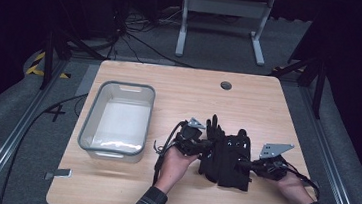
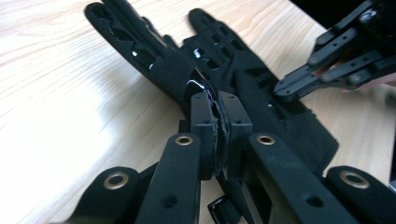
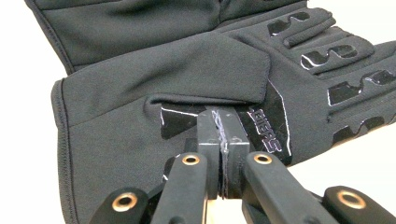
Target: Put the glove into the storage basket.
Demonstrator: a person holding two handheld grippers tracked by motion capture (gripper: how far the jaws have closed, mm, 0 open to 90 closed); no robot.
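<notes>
Two black gloves lie side by side on the wooden table, fingers pointing away from me: one on the left [image 1: 213, 150] and one on the right [image 1: 237, 160]. My left gripper [image 1: 204, 145] comes in from the left and is shut on the cuff edge of the left glove [image 2: 140, 51], with a thin fold of it pinched between the pads [image 2: 215, 135]. From the right, my right gripper [image 1: 244, 164] is shut, its tips [image 3: 223, 140] pressed against the cuff of the right glove [image 3: 140, 93] just under the strap flap. I see no fabric between its pads.
A clear plastic bin with a grey rim [image 1: 89, 123] stands on the left half of the table. There is a round cable hole [image 1: 226, 85] near the far edge. A small grey object [image 1: 61, 173] lies at the front left corner. The floor beyond holds cables and a desk frame.
</notes>
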